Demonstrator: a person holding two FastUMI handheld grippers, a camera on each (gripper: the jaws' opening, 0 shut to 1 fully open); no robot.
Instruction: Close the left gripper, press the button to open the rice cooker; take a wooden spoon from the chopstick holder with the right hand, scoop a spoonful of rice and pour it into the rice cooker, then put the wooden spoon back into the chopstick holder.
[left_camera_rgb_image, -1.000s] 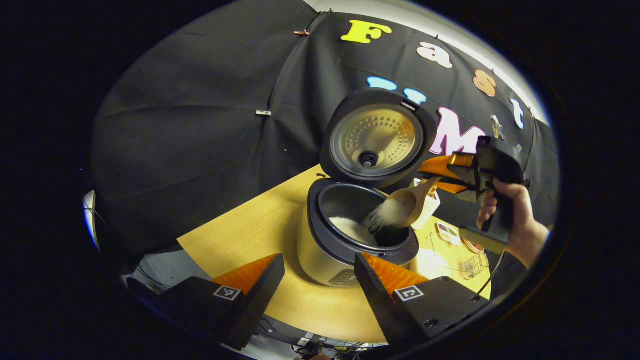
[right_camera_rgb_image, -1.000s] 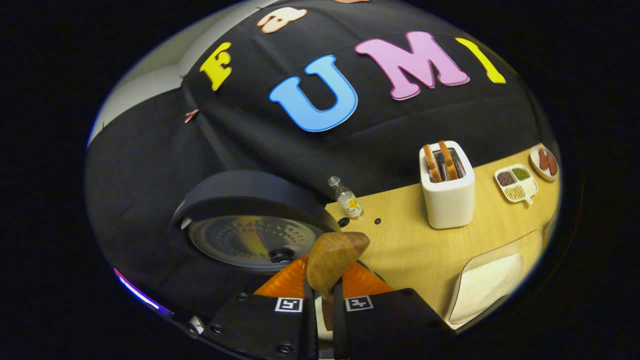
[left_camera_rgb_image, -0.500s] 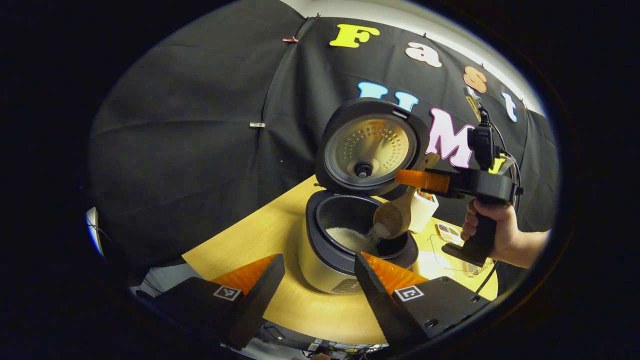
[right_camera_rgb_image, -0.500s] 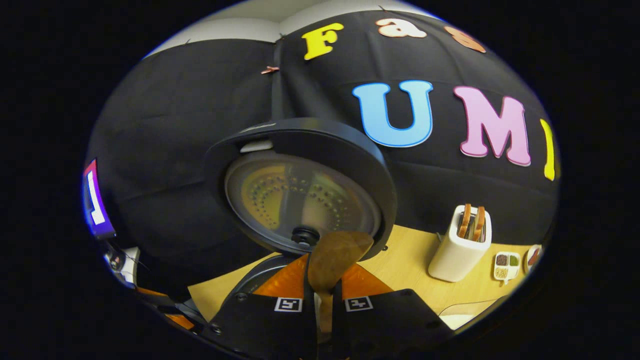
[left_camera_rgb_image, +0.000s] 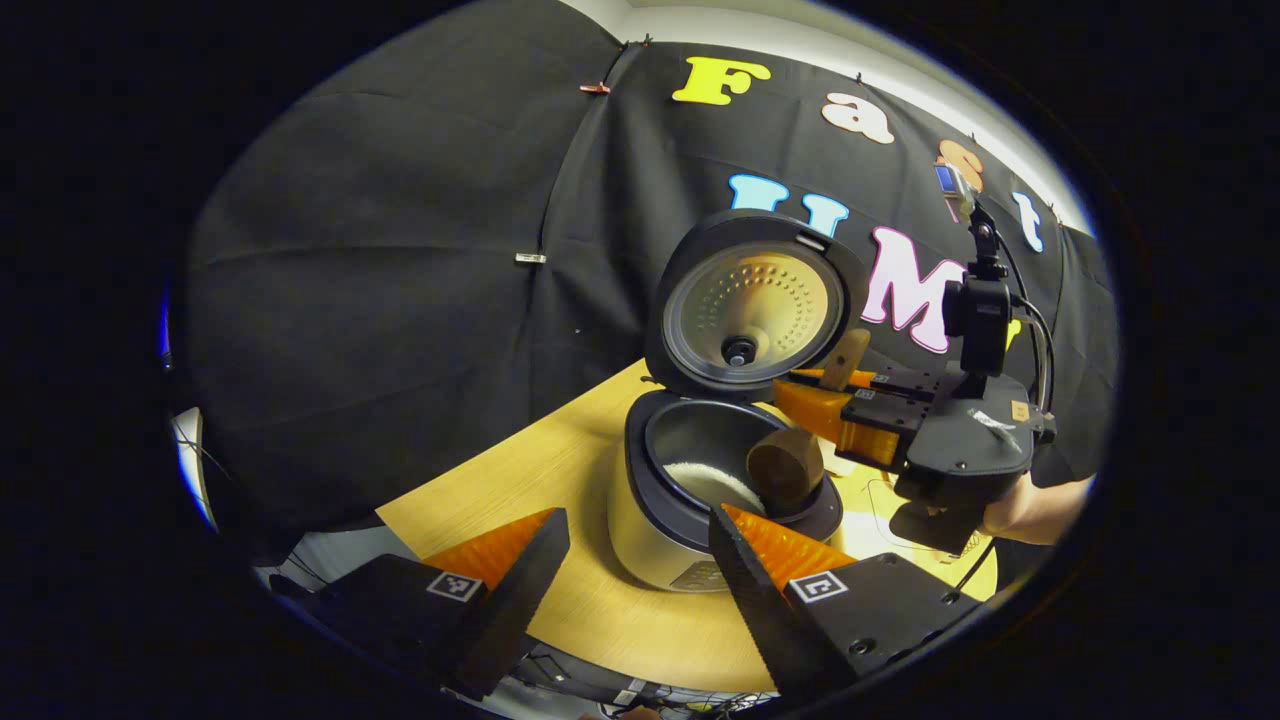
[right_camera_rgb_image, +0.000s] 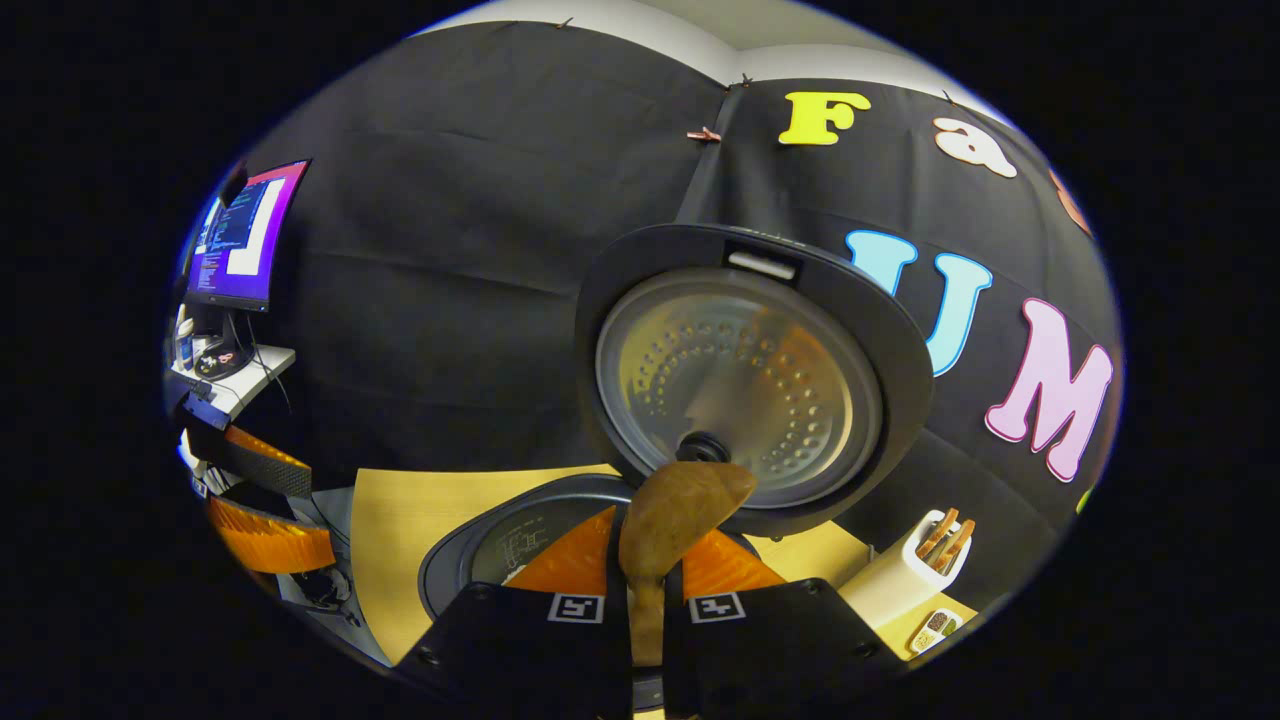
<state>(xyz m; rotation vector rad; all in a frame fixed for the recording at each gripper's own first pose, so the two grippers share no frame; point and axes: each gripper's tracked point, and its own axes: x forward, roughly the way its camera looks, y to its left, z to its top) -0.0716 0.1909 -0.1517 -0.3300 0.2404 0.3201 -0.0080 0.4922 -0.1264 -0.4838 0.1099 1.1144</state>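
Observation:
The rice cooker (left_camera_rgb_image: 660, 530) stands on the wooden table (left_camera_rgb_image: 510, 470) with its lid (left_camera_rgb_image: 752, 305) raised and white rice (left_camera_rgb_image: 705, 482) in the dark inner pot. My right gripper (left_camera_rgb_image: 815, 400) hovers over the pot's right rim, shut on the handle of the wooden spoon (left_camera_rgb_image: 786, 466), whose bowl hangs low over the pot, turned away. In the right gripper view the spoon (right_camera_rgb_image: 682, 505) sticks up between the fingers of my right gripper (right_camera_rgb_image: 645, 560), in front of the lid (right_camera_rgb_image: 745, 380) and above the pot rim (right_camera_rgb_image: 480, 535). My left gripper (left_camera_rgb_image: 635, 545) stands open in front of the cooker, holding nothing.
A white toaster (right_camera_rgb_image: 900, 580) with bread slices stands right of the cooker, and a small compartment dish (right_camera_rgb_image: 930, 630) lies beside it. A lit monitor (right_camera_rgb_image: 245, 235) stands far left beyond the table. My left gripper (right_camera_rgb_image: 265, 525) shows at the left edge of the right gripper view.
Rice was streaming from the spoon into the pot; the stream has stopped. My right gripper rolled and swung, turning the spoon over and bringing the lid into its view. The left gripper stayed put.

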